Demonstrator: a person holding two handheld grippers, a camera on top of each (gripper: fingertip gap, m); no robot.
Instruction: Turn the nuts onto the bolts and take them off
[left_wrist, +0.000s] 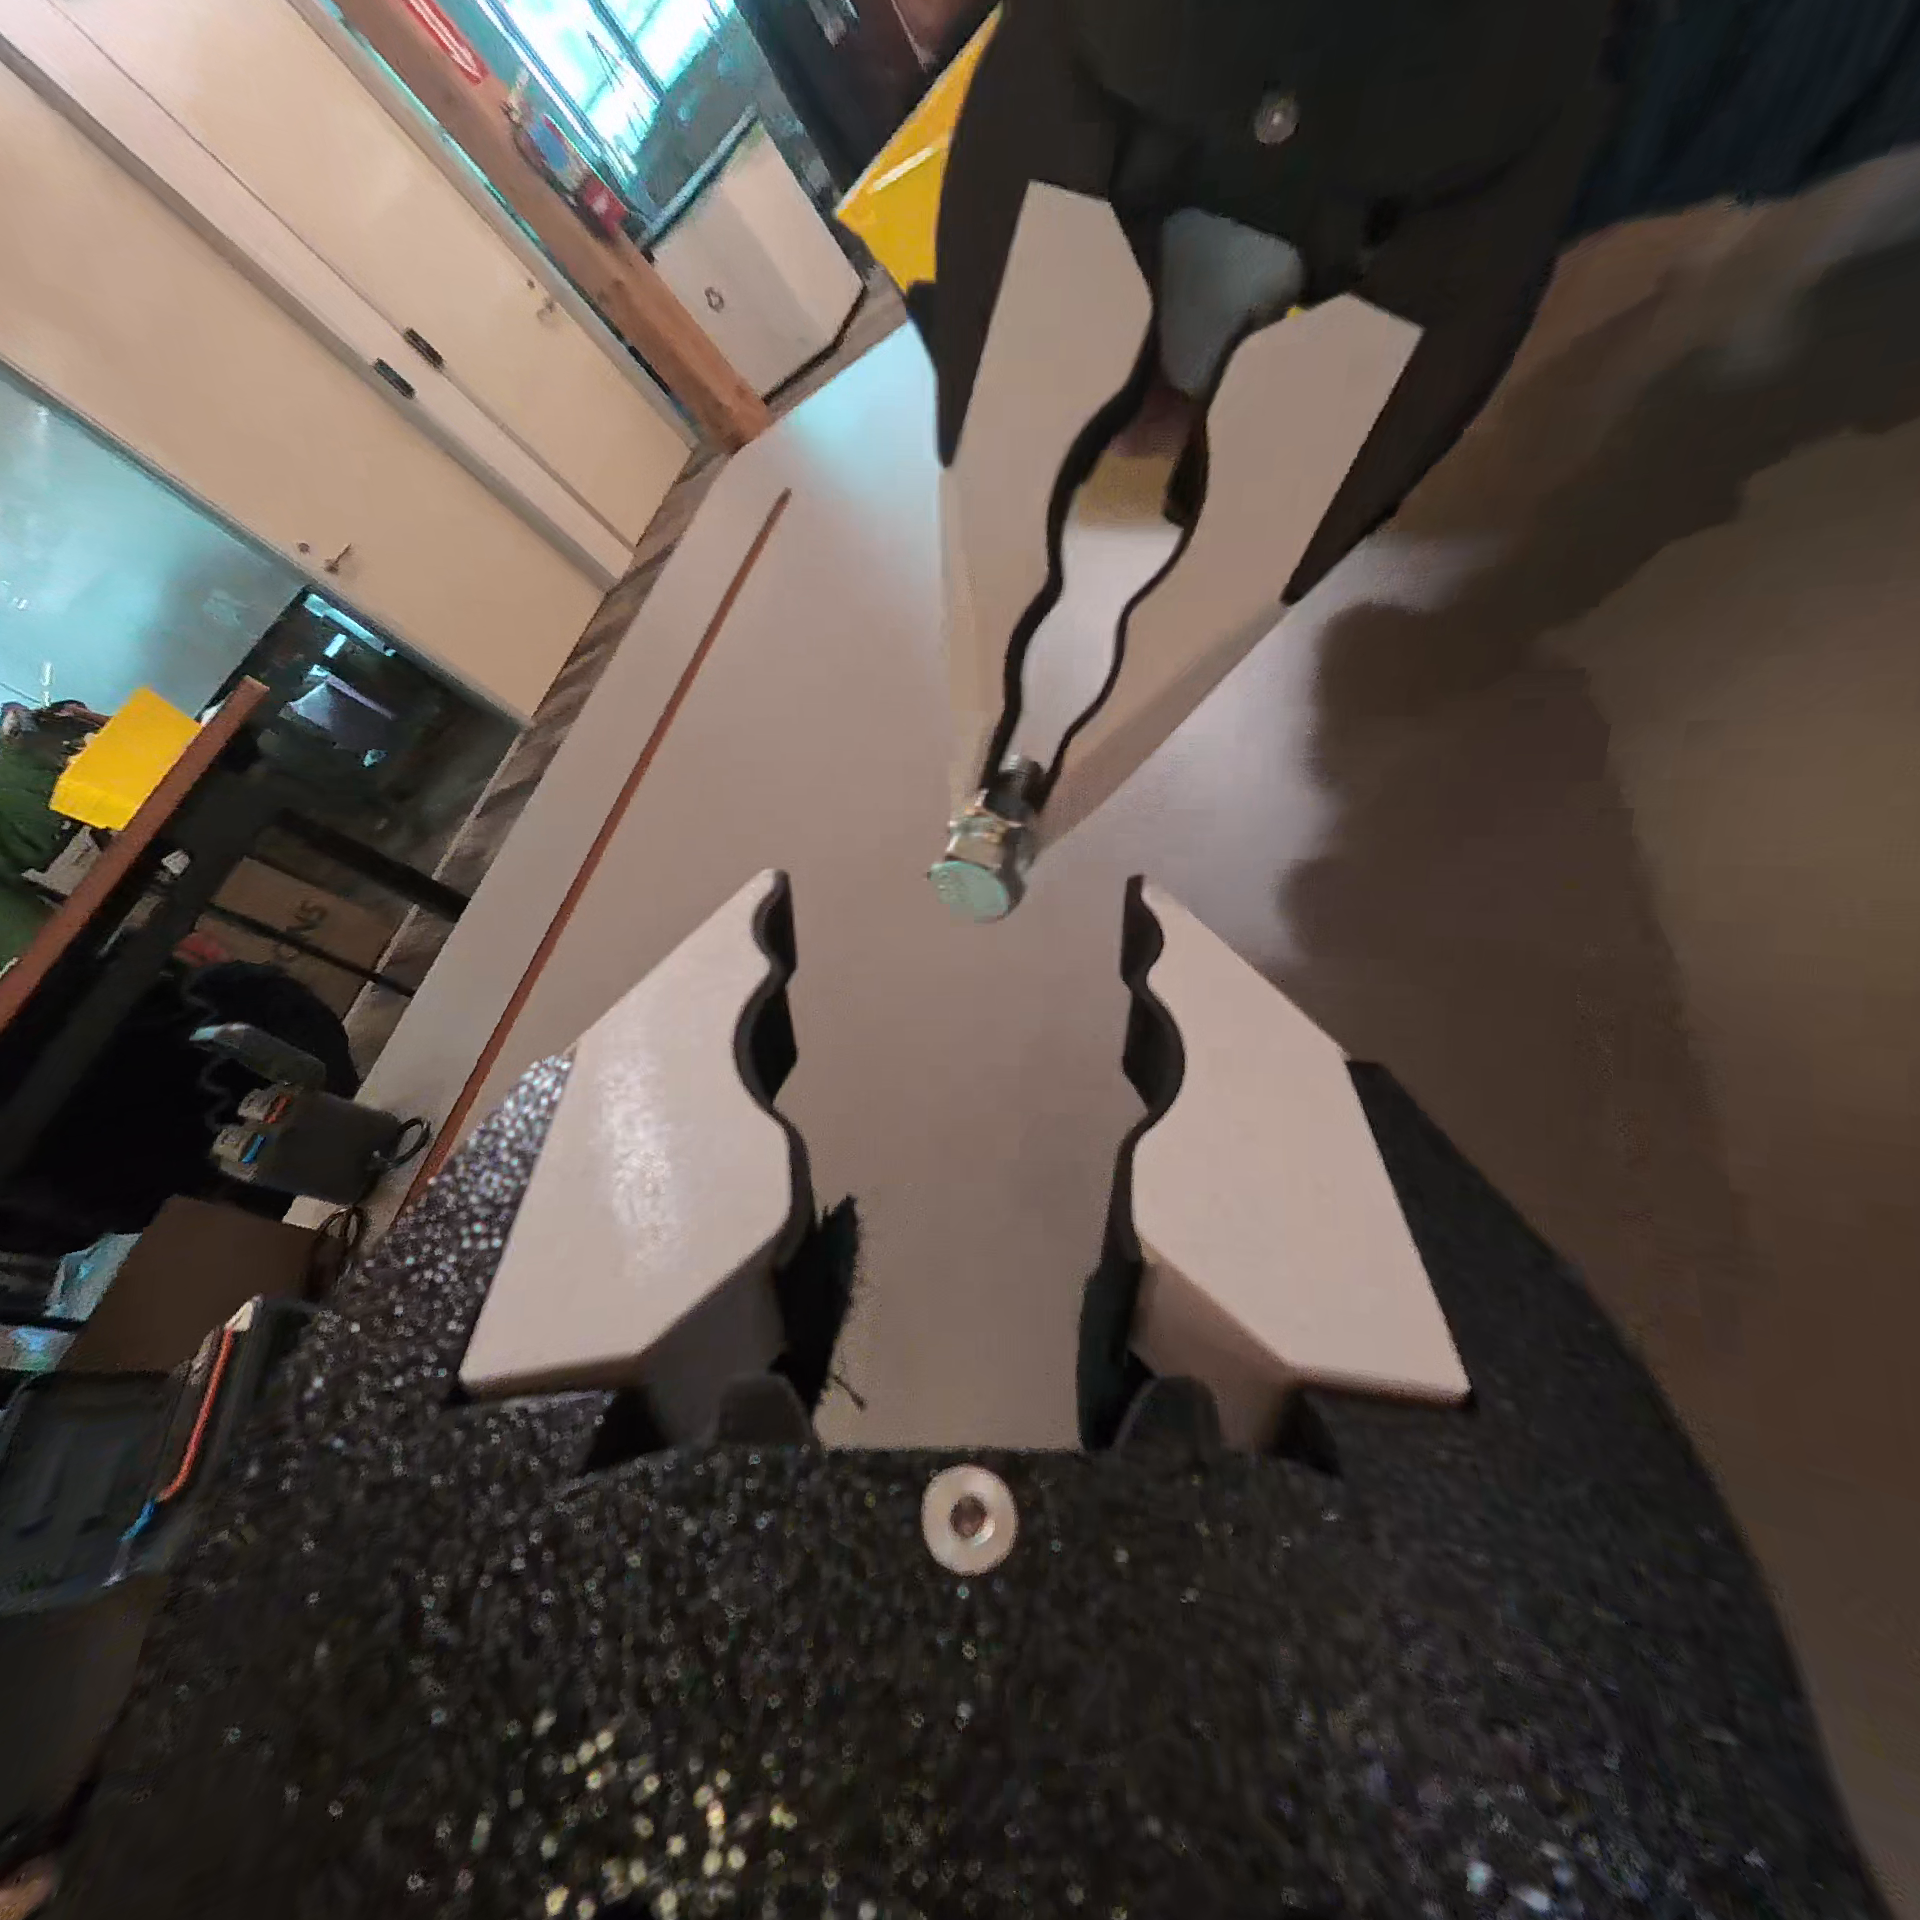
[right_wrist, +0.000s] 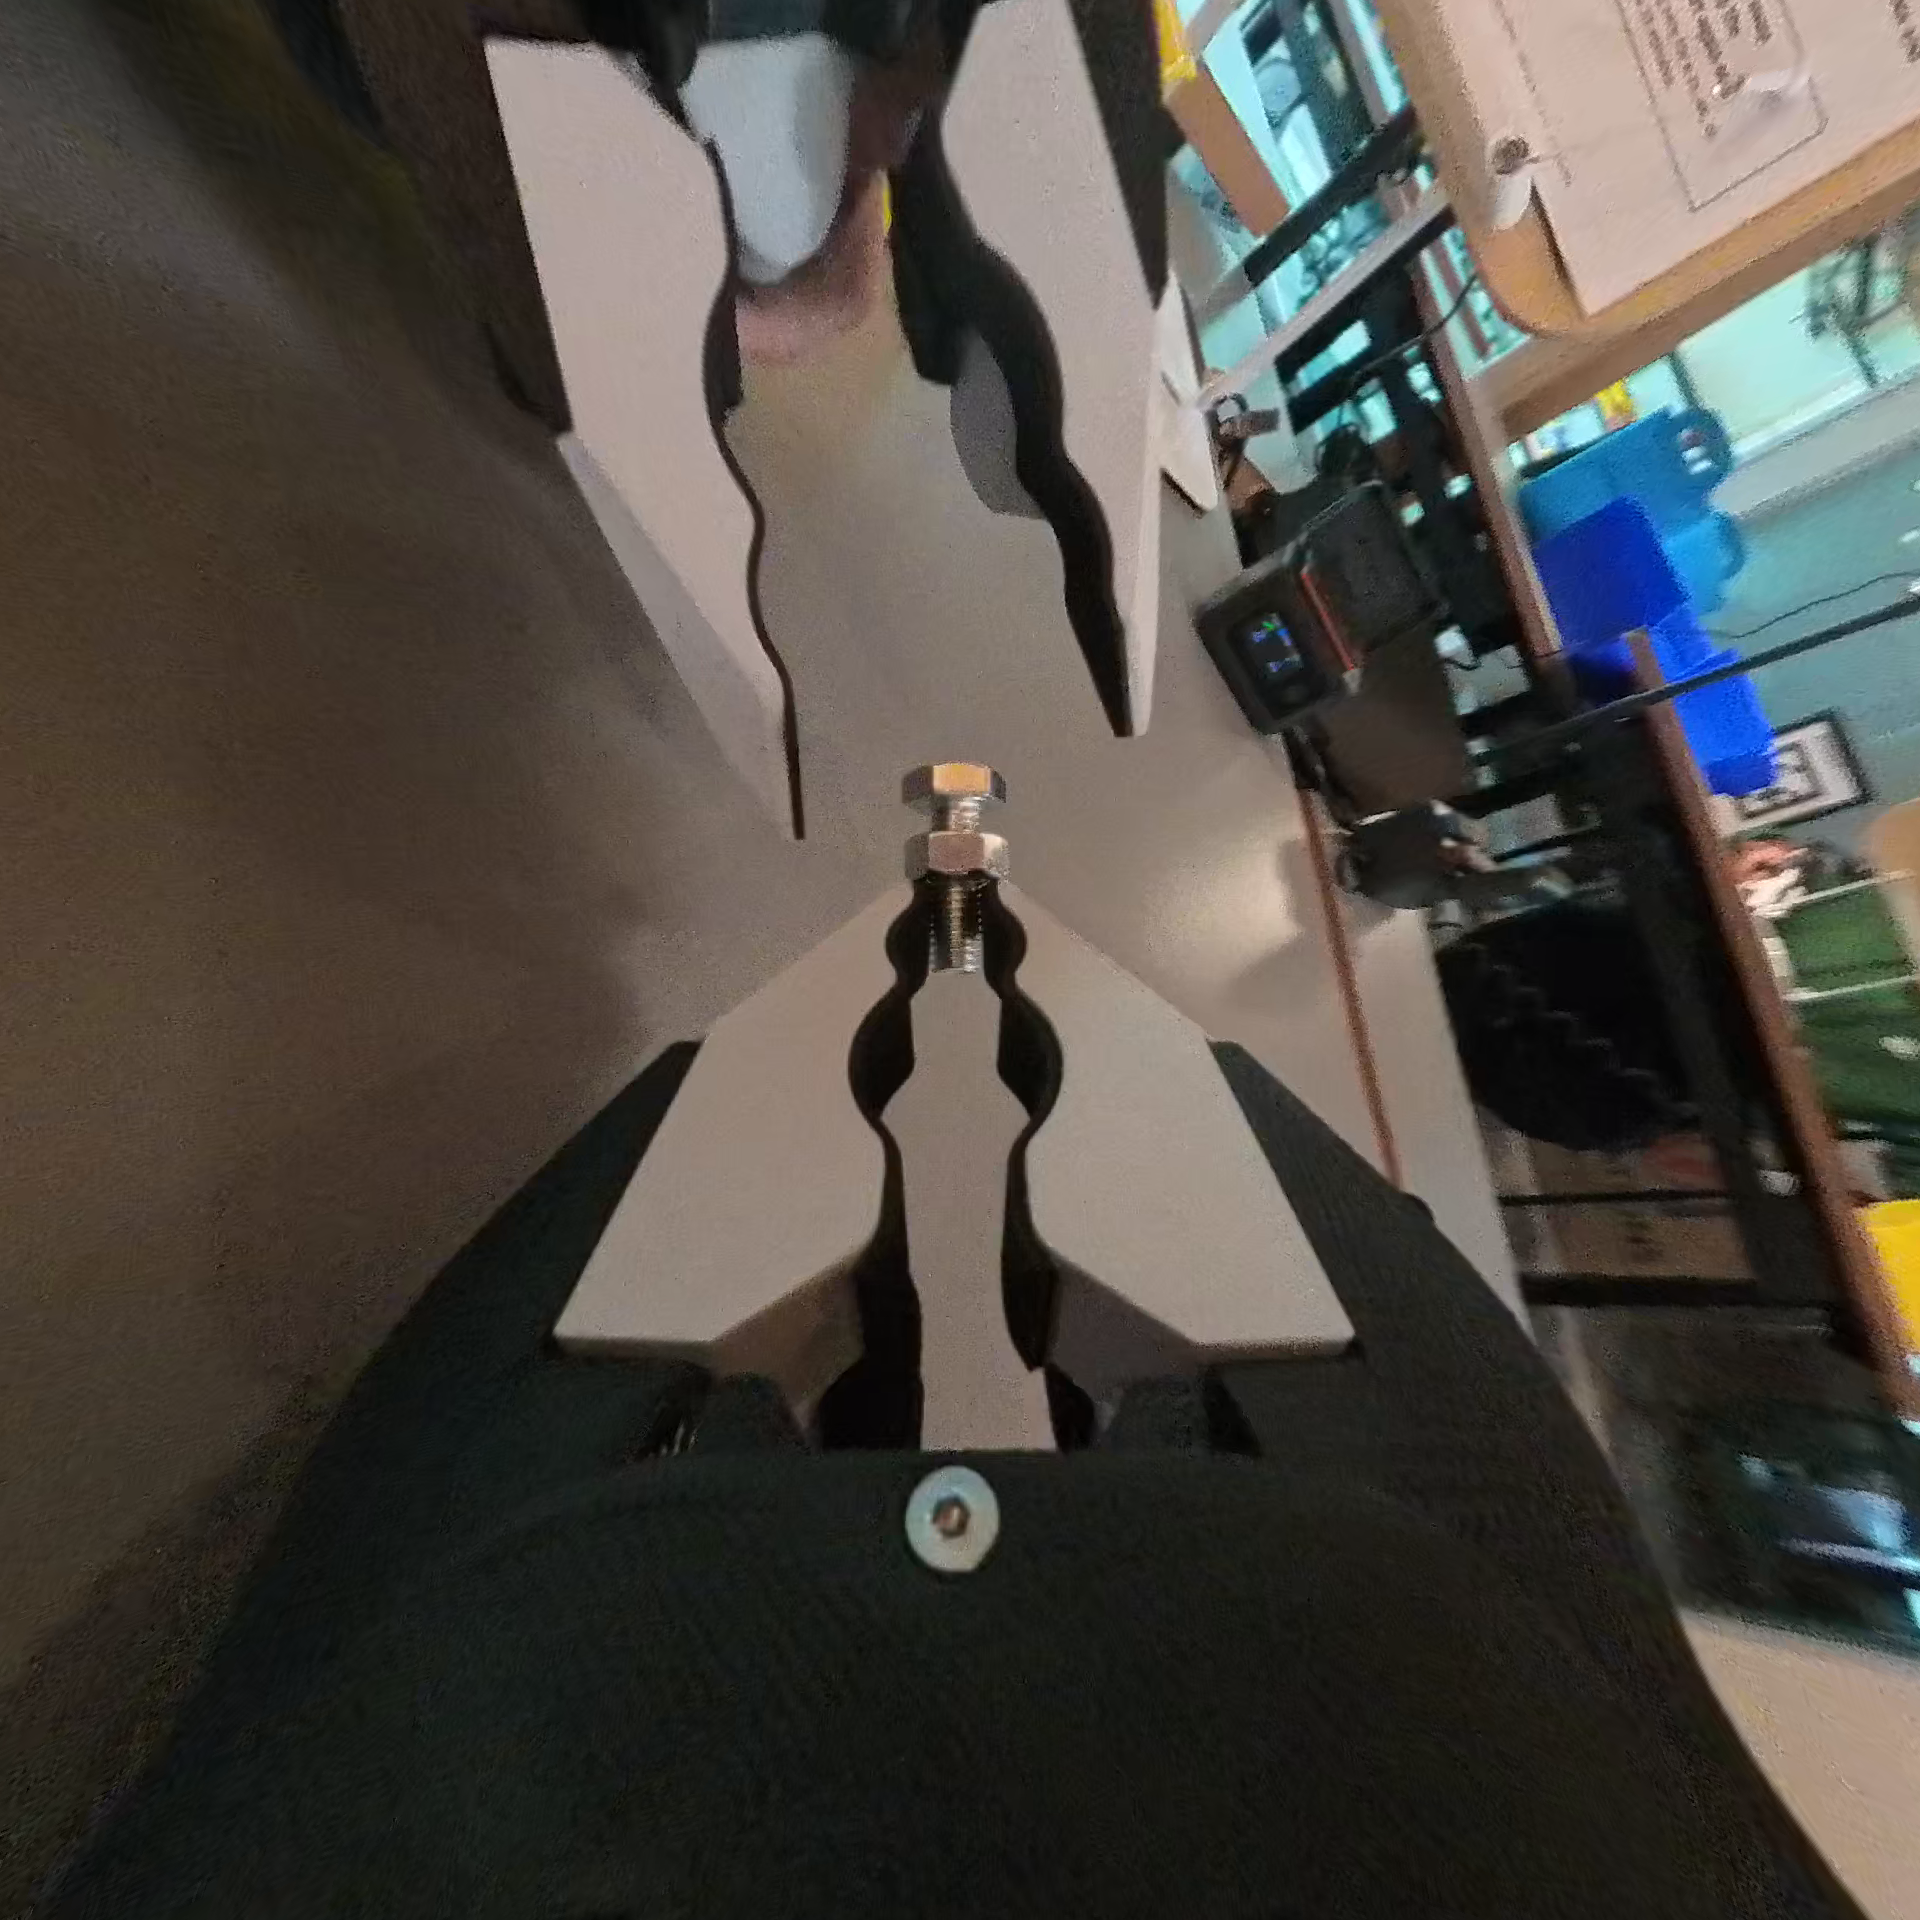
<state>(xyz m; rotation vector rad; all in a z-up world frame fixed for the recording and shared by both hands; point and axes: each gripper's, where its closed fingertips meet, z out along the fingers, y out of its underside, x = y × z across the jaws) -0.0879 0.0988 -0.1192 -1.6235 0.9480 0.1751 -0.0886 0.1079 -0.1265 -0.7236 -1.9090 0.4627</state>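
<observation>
The right gripper (right_wrist: 951, 914) is clamping the threaded shank of a bolt (right_wrist: 953, 883) between the tips of its jaws, just above the middle of the right wrist view. The bolt is pointing straight away from the camera, its hex head at the far end and a nut (right_wrist: 956, 854) sitting on the thread just past the jaw tips, a short gap of bare thread separating nut from head. The free end of the thread is showing in the first hollow of the wavy jaw edges. The left gripper (right_wrist: 956, 779) is facing it from the top of that frame, its jaws spread wide, one tip on each side of the bolt head and neither touching it. In the left wrist view the left gripper (left_wrist: 956, 904) is released in the same way: its two pale fingers (left_wrist: 665, 1132) are standing well apart in the lower half of the frame, and the bolt (left_wrist: 982, 868) head is lying just beyond their tips, near the centre, nearer the left one. The nut (left_wrist: 992, 826) is blurred there, right behind the head. The right gripper (left_wrist: 1023, 779) is reaching down from the upper right, over the pale surface (left_wrist: 831, 644).
</observation>
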